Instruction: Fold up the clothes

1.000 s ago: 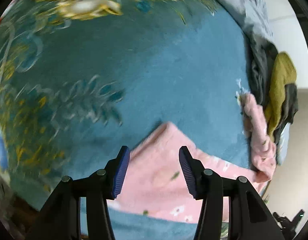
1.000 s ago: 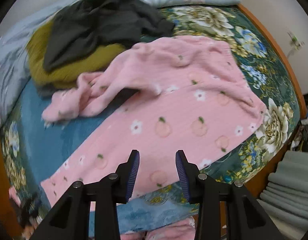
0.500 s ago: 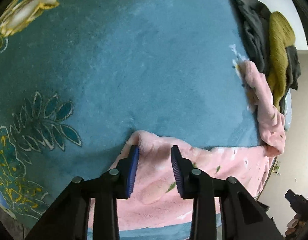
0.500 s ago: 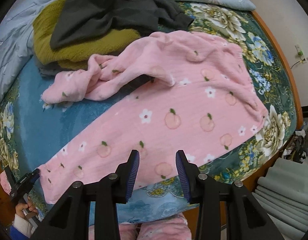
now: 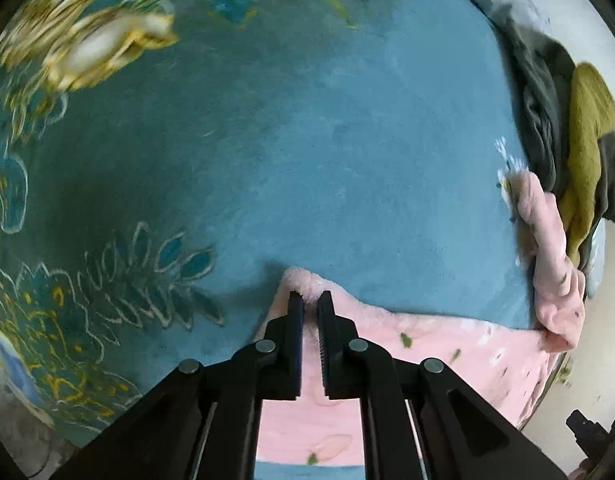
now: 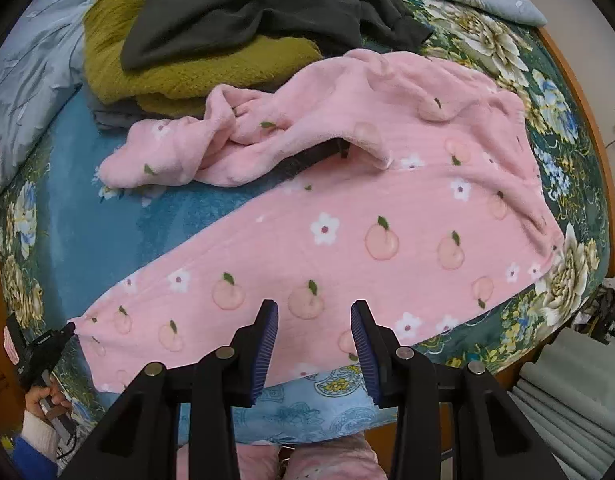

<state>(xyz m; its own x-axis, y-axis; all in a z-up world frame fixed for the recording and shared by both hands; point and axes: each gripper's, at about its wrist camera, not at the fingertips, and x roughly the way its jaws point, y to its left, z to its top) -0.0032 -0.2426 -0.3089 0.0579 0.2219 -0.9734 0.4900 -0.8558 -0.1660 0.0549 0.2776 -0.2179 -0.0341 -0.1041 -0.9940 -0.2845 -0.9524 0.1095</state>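
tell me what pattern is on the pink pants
Peaches with green leaves and small white flowers on the pink pants, clearest in the right wrist view.

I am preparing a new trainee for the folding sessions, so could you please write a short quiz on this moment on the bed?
1. True or false: the left tool is shut on a corner of the pink pyjama trousers.
2. Which best describes the right tool?
A. Shut on the trousers
B. Open above the trousers
C. Shut on the olive knit
3. Fill in: the dark grey garment lies on top of the ______ knit.

Key: 1 true; 2 B; 3 olive.
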